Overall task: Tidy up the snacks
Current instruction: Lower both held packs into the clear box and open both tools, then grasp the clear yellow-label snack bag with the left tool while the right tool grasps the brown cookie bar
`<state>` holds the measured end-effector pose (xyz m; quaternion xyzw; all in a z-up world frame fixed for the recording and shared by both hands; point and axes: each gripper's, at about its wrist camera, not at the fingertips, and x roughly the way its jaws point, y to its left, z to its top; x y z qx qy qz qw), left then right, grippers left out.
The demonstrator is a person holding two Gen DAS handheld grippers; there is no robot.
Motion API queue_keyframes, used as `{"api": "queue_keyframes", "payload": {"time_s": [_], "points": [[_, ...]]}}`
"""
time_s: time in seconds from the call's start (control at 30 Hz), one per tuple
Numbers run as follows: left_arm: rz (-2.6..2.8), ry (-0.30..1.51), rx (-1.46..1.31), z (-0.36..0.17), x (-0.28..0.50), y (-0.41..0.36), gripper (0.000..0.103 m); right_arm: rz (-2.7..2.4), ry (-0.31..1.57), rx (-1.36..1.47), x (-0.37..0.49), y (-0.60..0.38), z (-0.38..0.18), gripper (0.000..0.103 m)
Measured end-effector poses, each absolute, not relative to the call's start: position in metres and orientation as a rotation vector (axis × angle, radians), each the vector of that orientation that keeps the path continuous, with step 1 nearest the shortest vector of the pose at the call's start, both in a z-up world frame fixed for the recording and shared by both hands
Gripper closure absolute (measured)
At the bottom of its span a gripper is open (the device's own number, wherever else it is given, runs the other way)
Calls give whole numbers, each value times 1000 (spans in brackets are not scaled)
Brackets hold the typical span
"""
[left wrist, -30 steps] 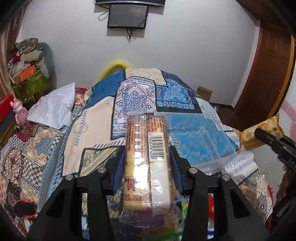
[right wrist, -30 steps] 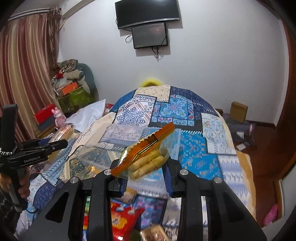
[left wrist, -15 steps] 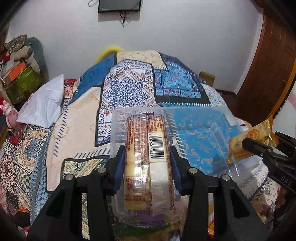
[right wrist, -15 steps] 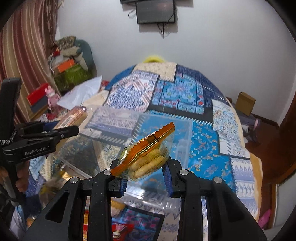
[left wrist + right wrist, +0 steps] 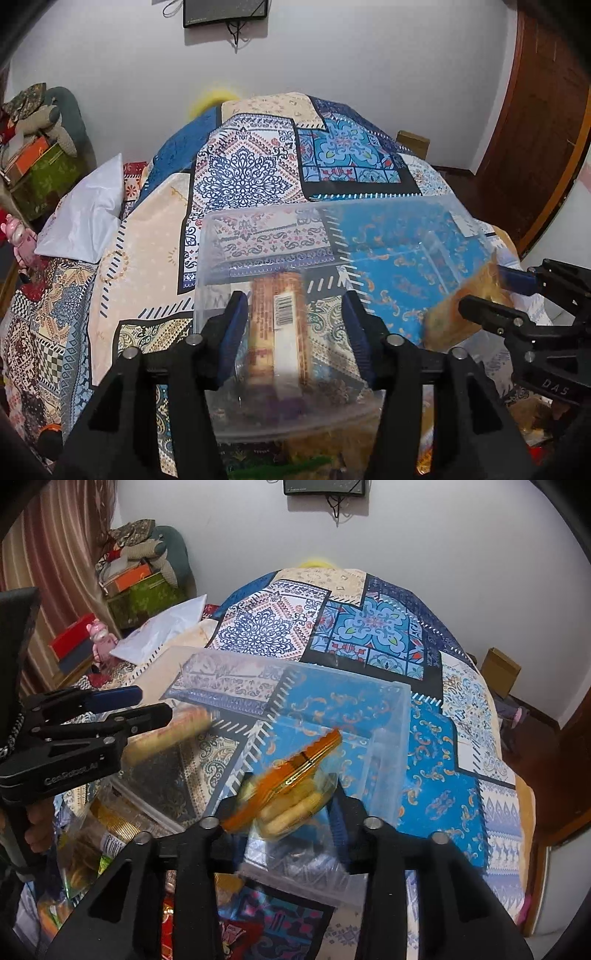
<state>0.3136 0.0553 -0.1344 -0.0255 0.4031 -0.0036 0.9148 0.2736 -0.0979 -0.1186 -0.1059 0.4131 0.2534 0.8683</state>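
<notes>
Left gripper (image 5: 293, 332) spread wide, blue pads clear of the long biscuit pack (image 5: 279, 328), which looks blurred between the fingers inside the clear plastic bin (image 5: 258, 229). Right gripper (image 5: 282, 805) also parted, the orange-sealed cookie bag (image 5: 291, 779) blurred between its fingers over the bin's right part; contact with the pads unclear. Bin sits on the patchwork bedspread (image 5: 243, 173) on the bed. More snack packets (image 5: 107, 838) lie on the bed near the bin's front left corner
</notes>
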Motion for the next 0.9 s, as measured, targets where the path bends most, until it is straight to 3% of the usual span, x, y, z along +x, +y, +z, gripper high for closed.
{"api": "queue_keyframes", "payload": {"time_s": [0.17, 0.5, 0.57, 0.9], "points": [[-10, 778, -39, -115, 289, 50, 47, 535, 824, -192, 262, -105, -104, 48], [-21, 699, -53, -81, 221, 49, 31, 540, 753, -133, 216, -137, -75, 43], [-17, 714, -72, -84, 211, 51, 31, 530, 747, -129, 205, -145, -74, 38], [18, 879, -115, -142, 178, 63, 31, 496, 829, -138, 167, -178, -110, 38]]}}
